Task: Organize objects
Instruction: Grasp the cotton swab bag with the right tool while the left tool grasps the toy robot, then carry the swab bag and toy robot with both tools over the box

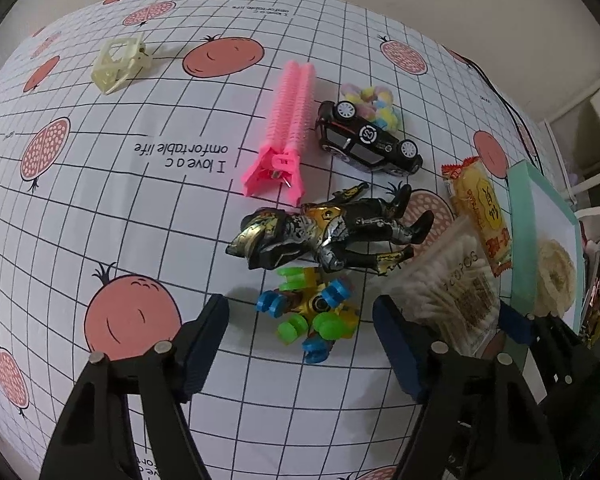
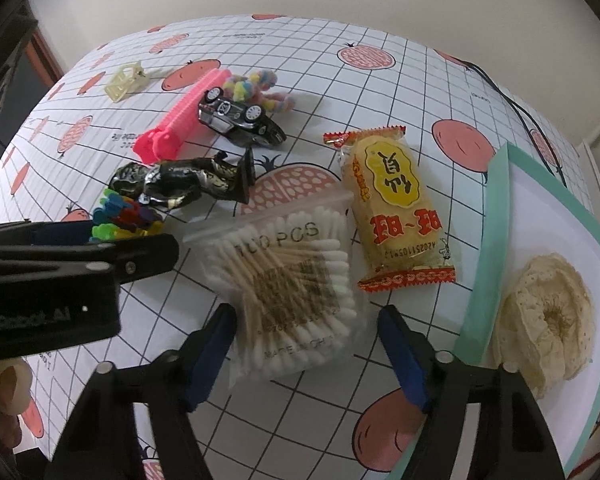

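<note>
We have the colourful block toy (image 1: 310, 316) between our left gripper (image 1: 300, 320)'s open jaws, and the cotton-swab bag (image 2: 292, 288), just left of the tray (image 2: 496, 208), between our right gripper (image 2: 306, 332)'s, ungripped. Next, we close both.

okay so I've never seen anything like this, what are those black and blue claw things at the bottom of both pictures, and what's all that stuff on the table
They are hand-held grippers, one in each of a person's hands, each carrying a wide-angle camera looking along its fingers. One picture comes from the left gripper, poised around a colourful toy; the other from the right gripper, around a bag of cotton swabs. Neither is gripping yet. On the fruit-print tablecloth lie a pink hair clip, black toy car, action figure, snack packet and a teal tray.
</note>
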The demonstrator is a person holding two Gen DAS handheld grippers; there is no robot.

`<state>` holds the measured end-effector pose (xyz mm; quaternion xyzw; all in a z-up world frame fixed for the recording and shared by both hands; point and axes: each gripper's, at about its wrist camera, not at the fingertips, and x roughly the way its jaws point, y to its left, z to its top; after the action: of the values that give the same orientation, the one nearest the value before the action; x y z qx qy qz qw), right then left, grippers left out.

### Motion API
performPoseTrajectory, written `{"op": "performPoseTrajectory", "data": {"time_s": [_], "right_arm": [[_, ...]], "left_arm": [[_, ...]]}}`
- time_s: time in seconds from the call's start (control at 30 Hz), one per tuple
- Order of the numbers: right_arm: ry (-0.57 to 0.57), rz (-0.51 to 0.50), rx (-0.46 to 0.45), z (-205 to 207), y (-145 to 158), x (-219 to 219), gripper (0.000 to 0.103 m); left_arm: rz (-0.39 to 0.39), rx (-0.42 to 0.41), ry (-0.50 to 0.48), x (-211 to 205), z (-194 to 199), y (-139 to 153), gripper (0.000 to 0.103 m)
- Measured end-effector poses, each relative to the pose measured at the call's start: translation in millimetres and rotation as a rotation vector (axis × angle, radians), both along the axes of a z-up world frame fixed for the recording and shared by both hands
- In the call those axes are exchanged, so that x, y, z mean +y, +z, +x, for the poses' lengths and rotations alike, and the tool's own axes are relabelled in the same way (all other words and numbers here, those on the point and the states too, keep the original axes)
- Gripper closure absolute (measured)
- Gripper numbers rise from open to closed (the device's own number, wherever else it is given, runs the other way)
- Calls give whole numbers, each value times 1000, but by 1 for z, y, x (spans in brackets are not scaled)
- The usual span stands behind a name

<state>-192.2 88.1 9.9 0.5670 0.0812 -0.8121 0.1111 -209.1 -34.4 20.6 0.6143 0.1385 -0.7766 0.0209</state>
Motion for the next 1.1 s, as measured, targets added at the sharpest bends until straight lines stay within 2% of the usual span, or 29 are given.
{"op": "performPoseTrajectory", "data": {"time_s": [0.03,0.17,0.23,0.33,0.43,0.53,0.67,0.87,1.1], "right_arm": [[4,-1,2,0,1,0,40],[8,-3,2,-1,1,-2,44],[6,-7,2,-1,1,-1,47],[3,-12,0,0,1,-1,48],[4,-12,0,0,1,-1,48],[3,-14,-1,0,1,0,48],[4,-13,0,0,1,1,48],[5,-13,0,0,1,1,48],[6,-33,-3,1,2,2,56]], "left_arm": [[-2,0,1,0,0,0,31],[-20,-2,-2,0,-1,0,34],[-21,1,-3,1,-1,1,39],[-23,3,-1,1,1,2,42],[-37,3,-8,3,1,3,51],[-39,5,-1,5,2,2,54],[-47,7,-2,4,2,3,64],[-44,6,-6,3,4,3,65],[-2,-13,3,0,8,5,65]]}}
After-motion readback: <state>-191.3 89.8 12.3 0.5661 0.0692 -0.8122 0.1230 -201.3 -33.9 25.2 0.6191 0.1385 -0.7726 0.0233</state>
